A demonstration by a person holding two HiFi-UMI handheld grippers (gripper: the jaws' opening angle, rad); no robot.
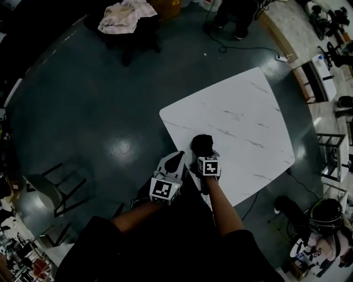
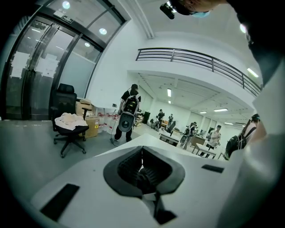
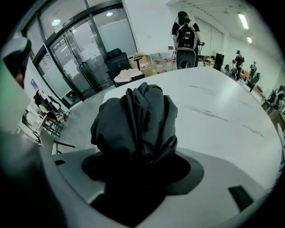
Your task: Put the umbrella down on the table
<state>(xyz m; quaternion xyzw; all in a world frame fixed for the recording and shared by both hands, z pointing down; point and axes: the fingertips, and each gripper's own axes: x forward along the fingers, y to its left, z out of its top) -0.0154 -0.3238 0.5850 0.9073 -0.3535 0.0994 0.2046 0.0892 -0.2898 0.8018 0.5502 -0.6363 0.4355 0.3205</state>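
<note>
A folded black umbrella [image 1: 202, 144] [image 3: 138, 120] hangs just over the near left edge of the white marble table [image 1: 242, 121] [image 3: 222, 116]. My right gripper [image 1: 203, 157] [image 3: 139, 156] points steeply down and is shut on it. The bunched fabric fills the space between the jaws and hides the pads. My left gripper [image 1: 175, 161] [image 2: 141, 165] sits close to the left of it, beside the table's edge. Its ribbed pads meet with nothing between them.
An office chair with a pale cloth [image 1: 124, 19] [image 2: 69, 124] stands on the dark floor beyond the table. A person [image 1: 234, 16] [image 2: 129, 113] [image 3: 185, 40] stands near it. A small chair [image 1: 55, 187] is at my left and a cable [image 1: 248, 49] crosses the floor.
</note>
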